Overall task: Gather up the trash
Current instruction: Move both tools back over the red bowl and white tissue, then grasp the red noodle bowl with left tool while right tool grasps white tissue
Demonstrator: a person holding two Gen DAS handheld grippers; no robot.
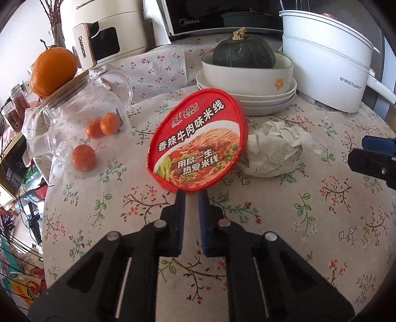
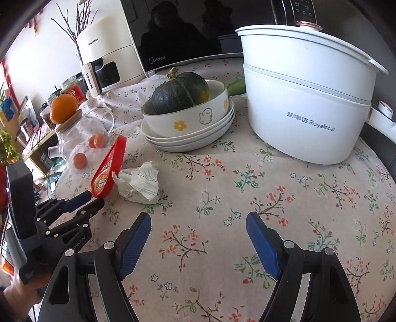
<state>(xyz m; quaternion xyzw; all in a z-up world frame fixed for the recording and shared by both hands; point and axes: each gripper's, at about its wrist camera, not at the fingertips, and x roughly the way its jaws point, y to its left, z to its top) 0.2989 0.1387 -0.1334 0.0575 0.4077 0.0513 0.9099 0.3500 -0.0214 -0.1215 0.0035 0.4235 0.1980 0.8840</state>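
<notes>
Left wrist view: left gripper (image 1: 191, 192) pinches the near rim of the red noodle lid (image 1: 198, 141), which stands tilted off the floral tablecloth (image 1: 297, 223). Lid print: "香辣牛肉味米线", "用尽一生热爱米线". Crumpled tissue (image 1: 274, 148) lies just beside it on the right. Behind: "CHANGHONG" appliance (image 1: 106, 32), "Midea" microwave (image 1: 210, 17).

Right wrist view: right gripper (image 2: 198, 220) spread wide, nothing between the pads, above bare cloth. White pot (image 2: 309, 99) reads "荣事达 Royalstar". Tissue near, ahead-left.

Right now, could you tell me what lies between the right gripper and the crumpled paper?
Only bare flowered tablecloth lies between the right gripper and the crumpled paper, seen in the right wrist view.
</notes>
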